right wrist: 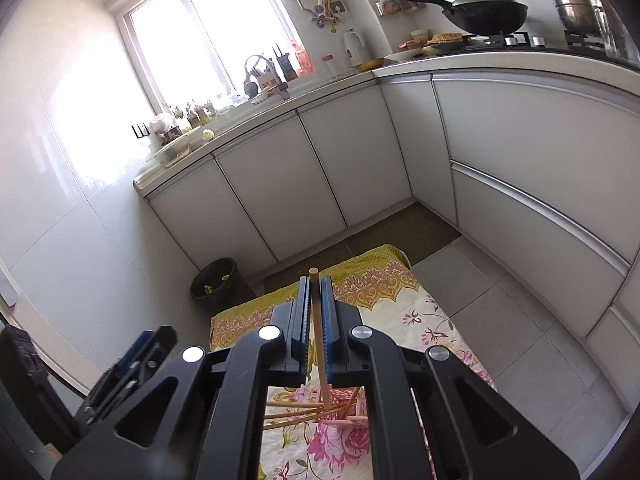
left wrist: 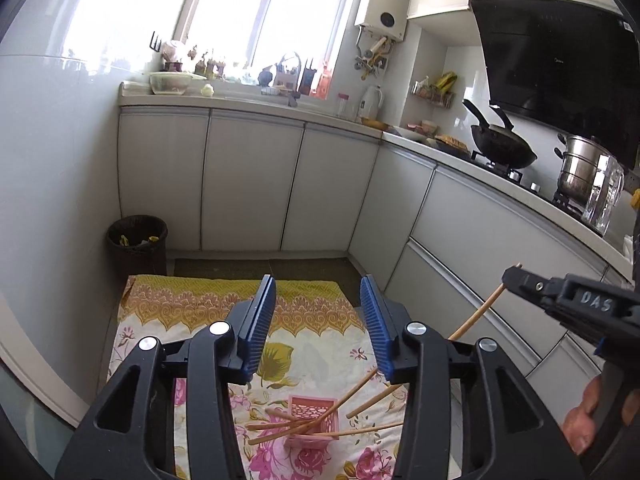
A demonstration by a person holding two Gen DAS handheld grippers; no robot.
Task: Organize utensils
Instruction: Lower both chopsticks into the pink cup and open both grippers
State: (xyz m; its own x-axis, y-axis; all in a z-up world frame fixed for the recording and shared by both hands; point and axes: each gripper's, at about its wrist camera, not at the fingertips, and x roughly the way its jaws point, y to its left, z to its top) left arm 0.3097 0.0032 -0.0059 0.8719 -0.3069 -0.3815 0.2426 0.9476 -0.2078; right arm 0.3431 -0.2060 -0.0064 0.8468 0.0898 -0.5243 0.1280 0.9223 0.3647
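A small pink lattice basket (left wrist: 313, 420) stands on a floral cloth (left wrist: 168, 320) on the floor, with several wooden chopsticks (left wrist: 280, 432) leaning in it and lying across it. My left gripper (left wrist: 318, 312) is open and empty, held above the basket. My right gripper (right wrist: 316, 300) is shut on one wooden chopstick (right wrist: 320, 344), whose lower end points down toward the basket (right wrist: 352, 412). In the left wrist view the right gripper (left wrist: 516, 278) shows at the right, with the held chopstick (left wrist: 476, 316) slanting down-left.
White kitchen cabinets (left wrist: 248, 184) line the back and right. A dark waste bin (left wrist: 137, 244) stands in the left corner by the cloth. A wok (left wrist: 502, 146) and a steel pot (left wrist: 580, 168) sit on the stove. Grey floor tiles (right wrist: 520, 320) lie right of the cloth.
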